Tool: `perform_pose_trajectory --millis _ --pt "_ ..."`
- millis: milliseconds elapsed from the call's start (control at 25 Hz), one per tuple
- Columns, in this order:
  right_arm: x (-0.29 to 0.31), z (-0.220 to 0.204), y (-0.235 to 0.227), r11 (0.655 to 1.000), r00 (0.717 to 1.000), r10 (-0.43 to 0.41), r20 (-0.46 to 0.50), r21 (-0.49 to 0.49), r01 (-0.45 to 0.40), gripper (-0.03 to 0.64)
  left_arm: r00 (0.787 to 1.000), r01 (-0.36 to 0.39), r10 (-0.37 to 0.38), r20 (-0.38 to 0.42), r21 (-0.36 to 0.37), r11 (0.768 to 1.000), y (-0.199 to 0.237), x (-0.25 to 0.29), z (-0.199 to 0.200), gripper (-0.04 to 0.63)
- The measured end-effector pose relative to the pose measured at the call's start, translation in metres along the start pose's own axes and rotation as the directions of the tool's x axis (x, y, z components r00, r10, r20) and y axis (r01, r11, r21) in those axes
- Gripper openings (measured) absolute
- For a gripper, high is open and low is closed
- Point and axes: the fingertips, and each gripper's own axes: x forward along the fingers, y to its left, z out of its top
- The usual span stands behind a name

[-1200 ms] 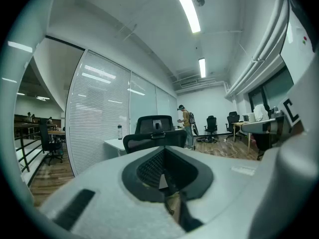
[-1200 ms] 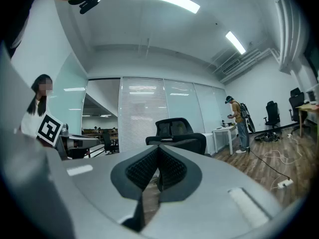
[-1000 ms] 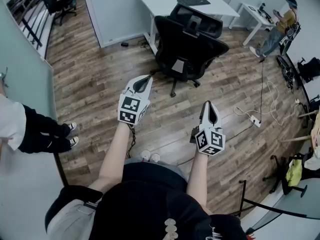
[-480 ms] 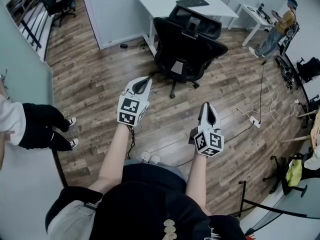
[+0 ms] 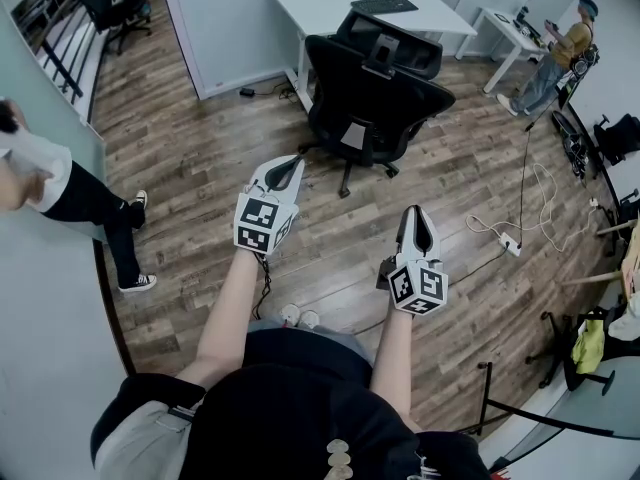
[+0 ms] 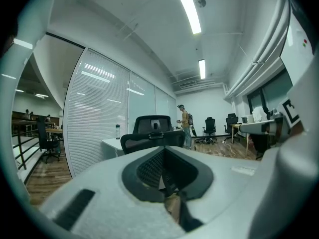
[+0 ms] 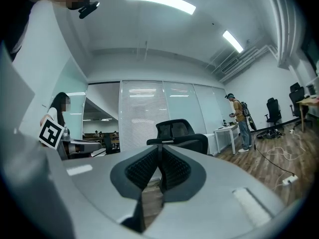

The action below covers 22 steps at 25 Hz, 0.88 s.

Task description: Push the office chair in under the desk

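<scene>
Far across the wooden floor (image 5: pixel 190 168), black mesh office chair (image 5: pixel 375 83) stood beside the white counter (image 5: pixel 325 6), not tucked under, left gripper (image 5: pixel 289 165) and right gripper (image 5: pixel 417 214) well short of it, both jaws closed together, empty.

Open-plan office. Ahead of the left tool (image 5: pixel 289 163): black mesh office chair (image 5: pixel 375 88) in front of a white desk (image 5: pixel 320 8) bearing a keyboard (image 5: pixel 386 4). Beyond the right tool (image 5: pixel 416 213): second white desk (image 5: pixel 505 30). Wood-plank floor (image 5: pixel 190 168), blind-covered glass partitions (image 6: pixel 104 118), ceiling strip lights (image 6: pixel 187 6).
</scene>
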Motion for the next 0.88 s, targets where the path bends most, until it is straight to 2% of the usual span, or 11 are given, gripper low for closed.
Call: perform_pose_trajectory --millis 440,880 --pt "0.003 -0.002 -0.006 0.999 0.999 0.038 0.008 0.032 -0.038 0.143 0.999 0.037 -0.036 0.033 -0.032 0.999 -0.013 0.005 0.003 0.140" --pt "0.007 -0.005 -0.018 0.996 0.996 0.085 0.008 0.034 -0.085 0.171 0.999 0.000 0.002 0.042 -0.051 0.999 -0.026 0.004 -0.010 0.160"
